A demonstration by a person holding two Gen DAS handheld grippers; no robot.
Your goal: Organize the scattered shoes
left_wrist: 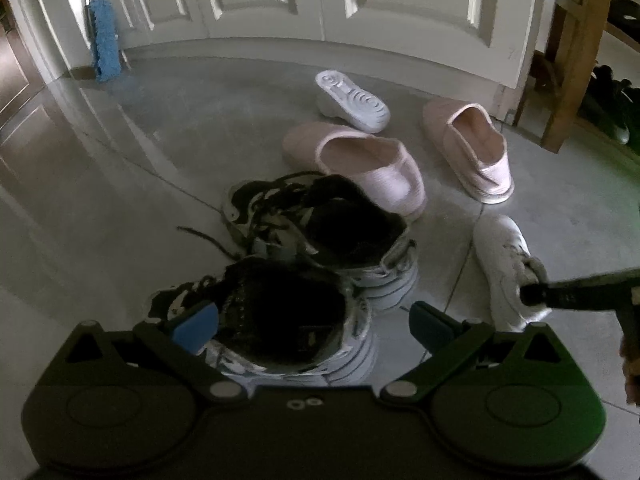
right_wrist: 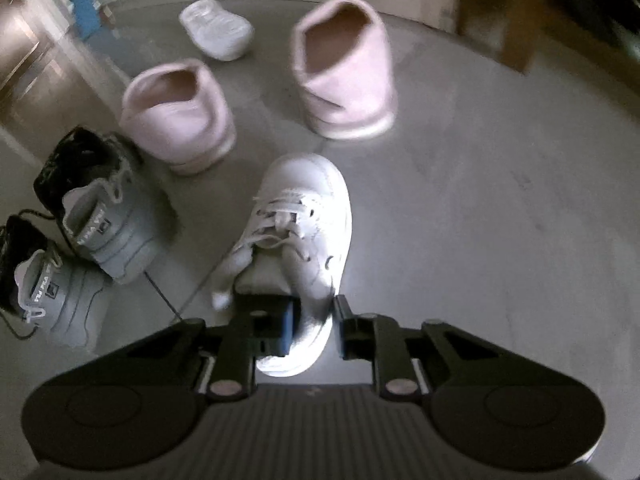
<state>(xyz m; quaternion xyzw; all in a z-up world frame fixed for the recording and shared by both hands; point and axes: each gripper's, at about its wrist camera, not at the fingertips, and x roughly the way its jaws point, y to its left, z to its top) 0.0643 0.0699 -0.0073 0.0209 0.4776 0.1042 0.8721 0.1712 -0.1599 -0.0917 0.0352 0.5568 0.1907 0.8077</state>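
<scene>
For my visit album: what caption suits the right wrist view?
Right hand-held gripper clamps a white sneaker's heel collar; pink slip-ons lie beyond.

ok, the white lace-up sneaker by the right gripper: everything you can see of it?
The white sneaker looks like smooth leather, with white laces and a thick white sole. It stands upright on the grey floor, toe pointing away toward the pink slippers, apart from the other shoes. The right gripper has its fingers on either side of the heel collar, one inside the opening, closed on it.
</scene>
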